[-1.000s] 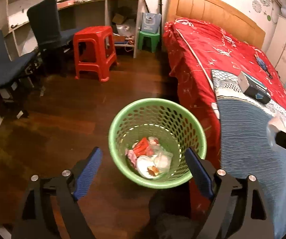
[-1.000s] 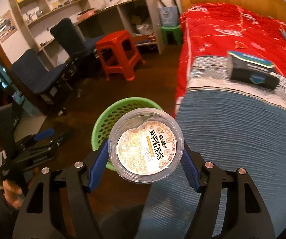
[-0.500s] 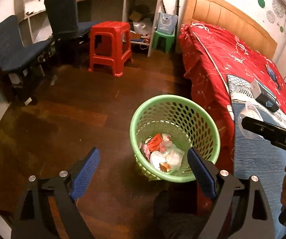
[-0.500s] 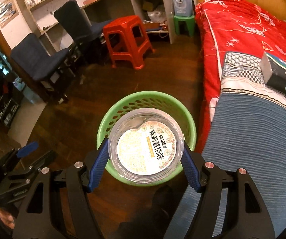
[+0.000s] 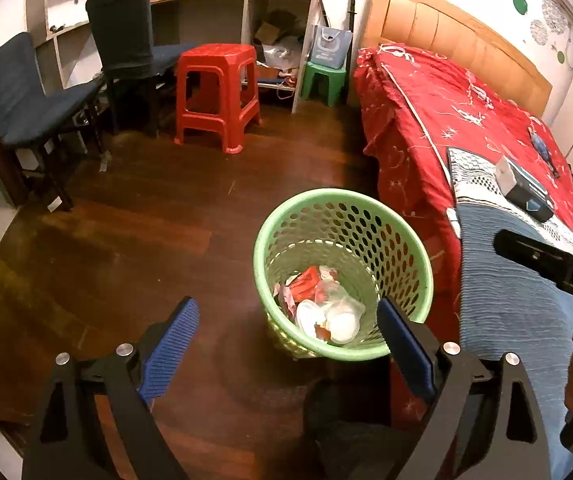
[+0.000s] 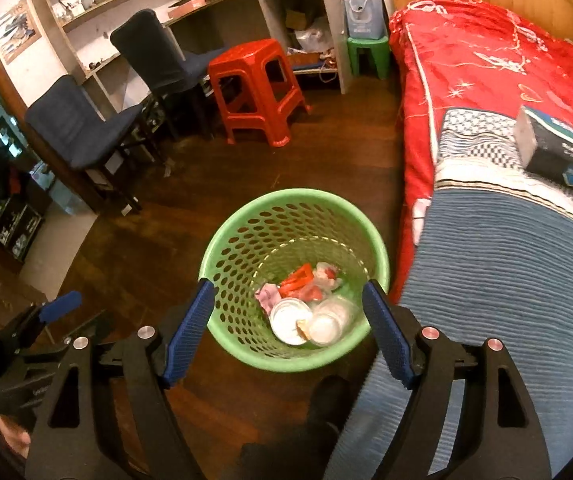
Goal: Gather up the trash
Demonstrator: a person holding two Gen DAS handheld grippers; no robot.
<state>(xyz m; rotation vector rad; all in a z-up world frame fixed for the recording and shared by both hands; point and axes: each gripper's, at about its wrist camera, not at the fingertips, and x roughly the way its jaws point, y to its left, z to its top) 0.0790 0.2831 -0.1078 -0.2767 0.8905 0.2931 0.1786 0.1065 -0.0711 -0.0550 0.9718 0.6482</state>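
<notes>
The clear round plastic cup (image 6: 328, 322) lay at the bottom of the green perforated plastic waste basket (image 6: 246, 240), touching a white round lid (image 6: 289, 320) and just beside red wrappers (image 6: 298, 278) and a crumpled pink scrap (image 6: 268, 294). In the left wrist view the same cup (image 5: 342, 320) showed among the trash, low against the basket's (image 5: 386, 240) near wall.

The right gripper (image 6: 288, 328) hovered directly over the basket, its blue-padded fingers (image 6: 190, 328) spread wide and holding nothing, one to each side of the basket's rim. The left gripper (image 5: 286, 344) hung near the basket's left side, its fingers (image 5: 168, 344) also wide apart and bare.

The basket stood on the dark wooden floor (image 5: 126, 248), just beside the bed with the red patterned cover (image 5: 446, 120) and the blue ribbed blanket (image 6: 506, 280). On the bed beyond the basket lay a dark rectangular box (image 6: 558, 152). Farther behind the basket stood a red plastic stool (image 6: 258, 88), a small green stool (image 6: 368, 56) and two dark blue chairs (image 6: 82, 128).
</notes>
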